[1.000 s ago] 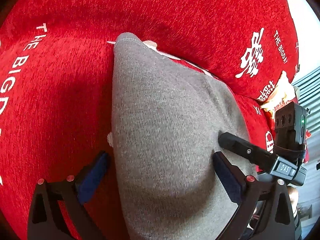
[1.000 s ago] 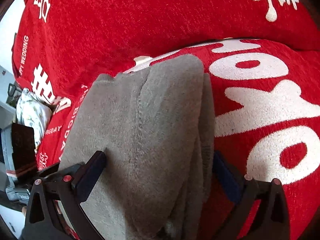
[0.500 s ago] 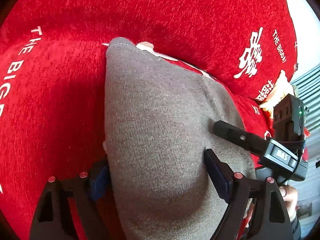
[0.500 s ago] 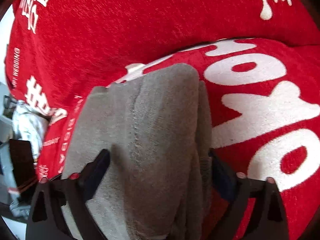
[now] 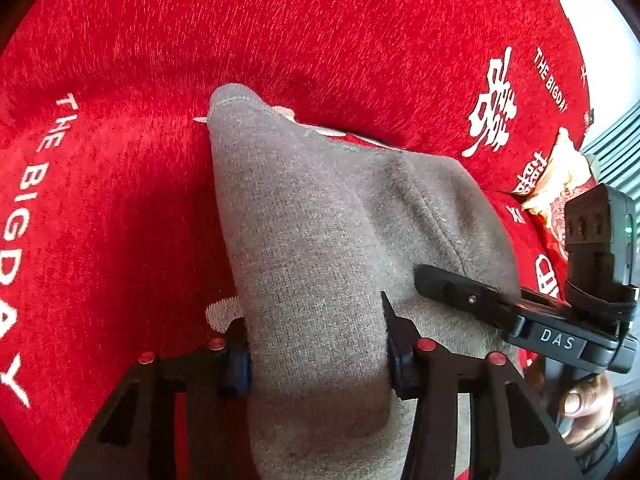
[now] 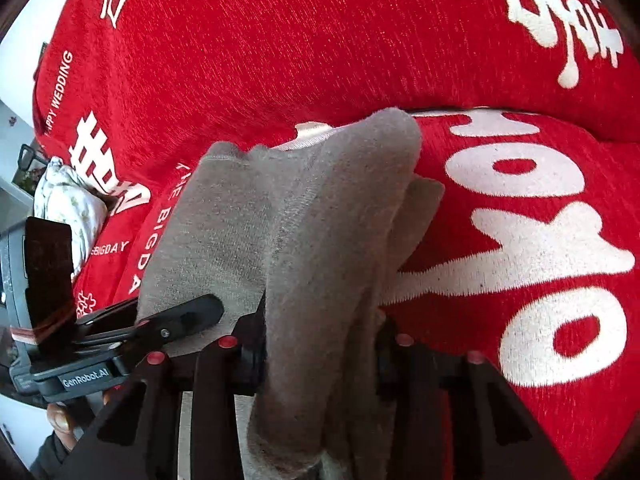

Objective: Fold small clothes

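Note:
A small grey knit garment (image 5: 320, 232) lies bunched on a red sofa cover with white lettering (image 5: 120, 208). My left gripper (image 5: 316, 360) is shut on its left part, cloth pinched between the blue pads. My right gripper (image 6: 320, 356) is shut on its right part (image 6: 312, 220), where the layers are doubled. Each gripper shows in the other's view: the right one (image 5: 520, 312) at the left wrist view's right edge, the left one (image 6: 132, 332) at the right wrist view's left edge.
The red sofa backrest (image 6: 320, 40) rises just behind the garment. A floral white cloth bundle (image 6: 68, 204) lies at the sofa's far end. A patterned snack bag (image 5: 560, 184) lies at the other end. The person's hand (image 5: 580, 412) holds the right gripper.
Both grippers closed from wide open onto the grey garment, bunching the cloth between the pads. The cloth now puckers and rises between the two grippers.

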`<control>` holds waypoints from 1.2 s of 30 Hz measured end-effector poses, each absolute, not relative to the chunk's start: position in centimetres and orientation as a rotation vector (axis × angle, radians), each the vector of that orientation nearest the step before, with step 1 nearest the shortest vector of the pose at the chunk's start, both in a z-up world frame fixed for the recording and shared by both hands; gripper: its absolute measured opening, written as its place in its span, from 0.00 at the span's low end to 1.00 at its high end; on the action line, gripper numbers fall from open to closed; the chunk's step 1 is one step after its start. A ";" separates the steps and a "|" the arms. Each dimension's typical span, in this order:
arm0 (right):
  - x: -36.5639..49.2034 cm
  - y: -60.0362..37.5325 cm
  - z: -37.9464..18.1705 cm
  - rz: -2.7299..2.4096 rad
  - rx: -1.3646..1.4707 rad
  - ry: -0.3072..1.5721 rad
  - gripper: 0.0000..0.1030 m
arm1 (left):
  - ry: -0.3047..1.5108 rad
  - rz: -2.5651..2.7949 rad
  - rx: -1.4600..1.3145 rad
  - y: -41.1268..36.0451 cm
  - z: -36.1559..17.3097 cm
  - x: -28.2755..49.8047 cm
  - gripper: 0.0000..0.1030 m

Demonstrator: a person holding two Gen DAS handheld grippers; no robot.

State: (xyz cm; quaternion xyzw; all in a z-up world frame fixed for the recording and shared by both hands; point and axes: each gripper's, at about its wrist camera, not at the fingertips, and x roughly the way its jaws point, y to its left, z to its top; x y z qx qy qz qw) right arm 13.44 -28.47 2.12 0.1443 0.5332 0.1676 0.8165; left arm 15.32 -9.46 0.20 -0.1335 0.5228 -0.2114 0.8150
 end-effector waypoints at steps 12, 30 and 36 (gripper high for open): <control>11.6 -27.1 4.2 0.332 0.278 1.127 0.37 | 1.093 -0.425 -0.235 -9.5 2.7 13.5 0.47; 7.0 -24.6 6.5 0.323 0.218 1.110 0.37 | 1.065 -0.402 -0.213 -7.3 4.3 7.9 0.47; 5.5 -23.6 7.0 0.324 0.199 1.106 0.37 | 1.062 -0.403 -0.229 -6.2 4.4 6.3 0.47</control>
